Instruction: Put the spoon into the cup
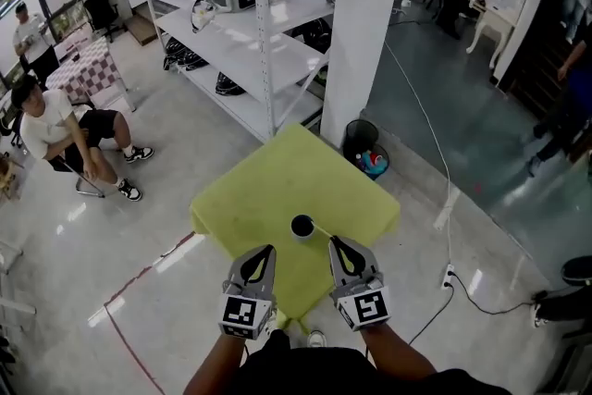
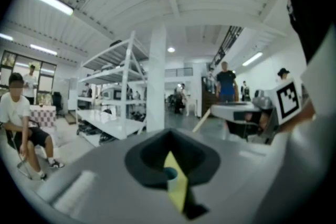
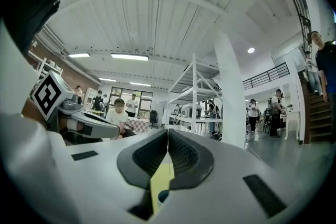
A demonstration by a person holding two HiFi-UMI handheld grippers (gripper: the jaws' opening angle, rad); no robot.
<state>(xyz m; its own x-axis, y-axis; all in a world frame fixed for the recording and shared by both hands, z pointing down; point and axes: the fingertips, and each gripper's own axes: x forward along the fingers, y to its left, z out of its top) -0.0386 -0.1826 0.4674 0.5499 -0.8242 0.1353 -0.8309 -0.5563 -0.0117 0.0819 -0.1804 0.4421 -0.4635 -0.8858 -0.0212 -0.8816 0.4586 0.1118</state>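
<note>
The cup [image 1: 302, 226] is standing on the yellow desk [image 1: 277, 171], toward its near side. A thin pale thing, probably the spoon [image 1: 322, 231], is showing at the cup's right rim. It is too small to tell whether it is leaning inside the cup or lying against it on the desk.

The left hand-held gripper [image 1: 268, 249] and the right hand-held gripper [image 1: 334, 241] are hovering over the near edge of the desk, either side of the cup and just short of it. Each is showing its jaws pressed together with nothing between the pads, only a sliver of desk and cup below.

Neither is carrying the spoon. So the task is either just beginning, with the grasp and the drop into the cup both left, or is finishing.
</note>
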